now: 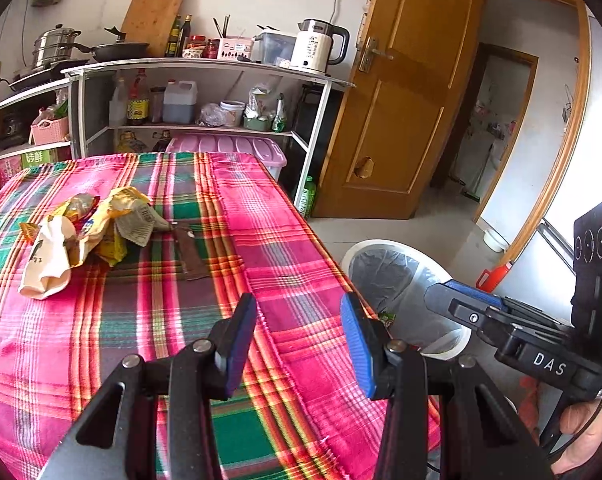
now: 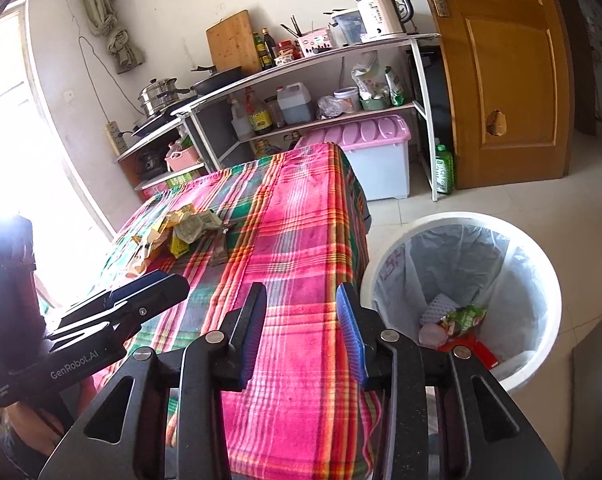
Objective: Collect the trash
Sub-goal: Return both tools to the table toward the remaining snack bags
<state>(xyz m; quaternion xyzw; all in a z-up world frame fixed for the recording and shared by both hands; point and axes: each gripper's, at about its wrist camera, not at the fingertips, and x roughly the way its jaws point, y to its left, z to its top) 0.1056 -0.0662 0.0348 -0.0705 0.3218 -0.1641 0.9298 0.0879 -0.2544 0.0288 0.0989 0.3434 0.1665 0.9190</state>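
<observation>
Plaid cloth in pink, green and orange covers the table (image 1: 285, 248) that fills the left wrist view. At about ten o'clock on it lies the trash still to be collected: a pile of crumpled wrappers (image 1: 89, 232), yellow and cream, with a flat brown wrapper (image 1: 191, 254) just beside it toward the centre. The left gripper (image 1: 297, 344) hangs over the near part of the cloth with its blue pads standing partly apart and nothing between them, well short of the pile; my guess is that it is held ready for the next piece. At three o'clock, off the table's edge, a white bin (image 1: 385, 276) with a plastic liner stands on the floor, and the right gripper (image 1: 465, 296) juts in from four o'clock in front of it, a hand visible at its handle.

From the right wrist view the same bin (image 2: 533, 264) sits at three to four o'clock, close against the table corner, likely so that pieces can be dropped in with a short swing. Inside it lie a green packet (image 2: 463, 318), a red wrapper and a pale piece. The right gripper shows its pads partly apart and empty, poised over the cloth's near edge between table and bin. At nine o'clock the left gripper reaches in over the table, and the wrapper pile lies beyond it at about ten o'clock.
</observation>
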